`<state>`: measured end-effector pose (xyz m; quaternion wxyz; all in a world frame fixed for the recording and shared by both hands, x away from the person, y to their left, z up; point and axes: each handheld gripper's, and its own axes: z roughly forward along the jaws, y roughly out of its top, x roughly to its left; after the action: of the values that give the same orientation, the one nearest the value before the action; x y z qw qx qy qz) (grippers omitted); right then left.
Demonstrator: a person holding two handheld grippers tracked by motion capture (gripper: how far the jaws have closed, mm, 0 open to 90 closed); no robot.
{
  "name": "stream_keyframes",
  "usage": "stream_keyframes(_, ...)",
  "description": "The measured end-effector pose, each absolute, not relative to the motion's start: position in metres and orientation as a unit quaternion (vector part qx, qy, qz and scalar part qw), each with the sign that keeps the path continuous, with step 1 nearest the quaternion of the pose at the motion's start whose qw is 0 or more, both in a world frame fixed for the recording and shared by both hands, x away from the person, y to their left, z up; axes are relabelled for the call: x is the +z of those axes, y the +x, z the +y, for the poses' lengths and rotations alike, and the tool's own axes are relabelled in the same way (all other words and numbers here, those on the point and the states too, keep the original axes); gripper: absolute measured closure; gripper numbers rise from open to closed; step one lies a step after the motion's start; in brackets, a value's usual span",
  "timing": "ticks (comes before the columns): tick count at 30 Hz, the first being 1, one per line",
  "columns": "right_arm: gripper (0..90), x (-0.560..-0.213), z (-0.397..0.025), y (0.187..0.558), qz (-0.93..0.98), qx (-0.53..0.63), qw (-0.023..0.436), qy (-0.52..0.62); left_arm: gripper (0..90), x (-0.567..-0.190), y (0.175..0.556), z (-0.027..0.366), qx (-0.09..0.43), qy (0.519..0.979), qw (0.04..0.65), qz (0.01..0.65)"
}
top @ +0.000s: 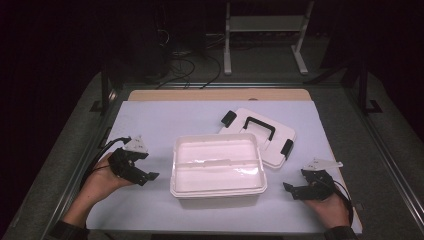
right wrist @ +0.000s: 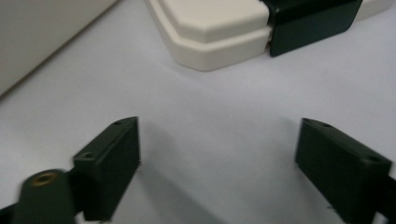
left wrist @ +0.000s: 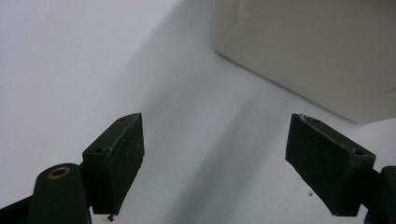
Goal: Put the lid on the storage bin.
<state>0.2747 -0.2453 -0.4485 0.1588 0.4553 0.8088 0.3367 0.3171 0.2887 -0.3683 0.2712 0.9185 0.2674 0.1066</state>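
A white lidless plastic box (top: pixel 218 164) stands in the middle of the table, with a divider tray inside. Its white lid (top: pixel 260 136), with a black handle and black clips, lies flat just behind and right of it. My left gripper (top: pixel 149 176) rests low on the table left of the box, open, nothing between its jaws; the box's wall (left wrist: pixel 317 46) fills the top right of the left gripper view. My right gripper (top: pixel 289 188) sits right of the box, open and empty (right wrist: pixel 217 163). The lid's corner (right wrist: pixel 215 28) and a black clip (right wrist: pixel 310 21) lie ahead of it.
A pale mat (top: pixel 150 120) covers the tabletop, with a wooden strip (top: pixel 215 94) at its far edge. Black posts (top: pixel 105 90) stand at the table's far corners. A white frame (top: pixel 265 30) and cables lie on the floor beyond.
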Motion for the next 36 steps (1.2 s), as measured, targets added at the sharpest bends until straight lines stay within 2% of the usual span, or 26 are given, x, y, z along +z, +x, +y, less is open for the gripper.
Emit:
stream_keyframes(6,15.9,-0.439,-0.245,0.281,0.815,0.329,0.162,0.449,17.1,-0.395,0.312,0.298,0.107,0.912,0.273,0.286)
stream_keyframes(9,20.4,-0.433,-0.245,0.285,0.819,0.329,0.147,0.446,15.9,-0.405,0.308,0.301,0.111,0.908,0.279,0.292)
stream_keyframes(19,26.5,-0.412,-0.238,0.304,0.832,0.329,0.131,0.428,10.3,-0.43,0.299,0.306,0.118,0.9,0.293,0.3)
stream_keyframes(26,27.1,-0.4,-0.229,0.325,0.838,0.327,0.134,0.416,7.6,-0.443,0.299,0.31,0.119,0.89,0.316,0.306)
stream_keyframes(31,27.0,-0.391,-0.225,0.342,0.843,0.325,0.131,0.407,4.4,-0.452,0.296,0.319,0.126,0.873,0.358,0.306)
stream_keyframes(36,27.0,-0.379,-0.219,0.361,0.85,0.314,0.138,0.401,4.3,-0.452,0.295,0.318,0.128,0.873,0.356,0.306)
